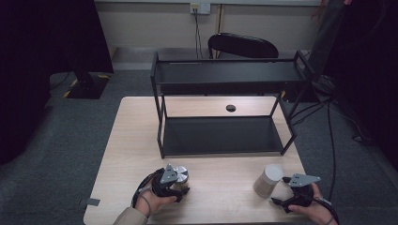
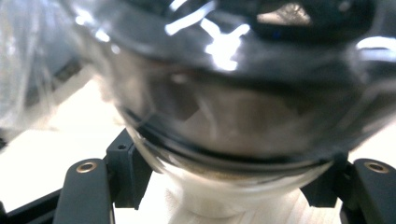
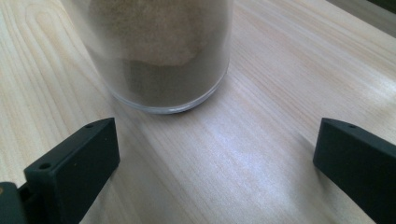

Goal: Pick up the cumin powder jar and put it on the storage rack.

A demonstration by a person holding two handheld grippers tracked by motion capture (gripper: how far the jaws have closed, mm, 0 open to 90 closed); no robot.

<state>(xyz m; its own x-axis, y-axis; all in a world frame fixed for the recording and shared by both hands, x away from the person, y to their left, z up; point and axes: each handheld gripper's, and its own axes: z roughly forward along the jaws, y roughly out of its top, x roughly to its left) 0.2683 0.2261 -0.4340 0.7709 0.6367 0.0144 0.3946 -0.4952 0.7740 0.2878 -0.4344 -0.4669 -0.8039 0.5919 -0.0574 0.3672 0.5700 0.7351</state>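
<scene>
left gripper (image 1: 176, 183) pinches a glass jar (image 2: 233, 140) at the table's (image 1: 220, 197) near left edge; jar blurred, top cut off. right gripper (image 3: 215, 158) stands spread, just short of a second jar (image 3: 159, 51) of brown powder, its upper part cut off.

The counter (image 3: 261, 140) is pale wood with a smooth, faintly shiny grain. Both jars, at lower left (image 1: 180, 177) and lower right (image 1: 268, 180), look like glossy clear glass; the rack (image 1: 225, 136) is matt black metal.
</scene>
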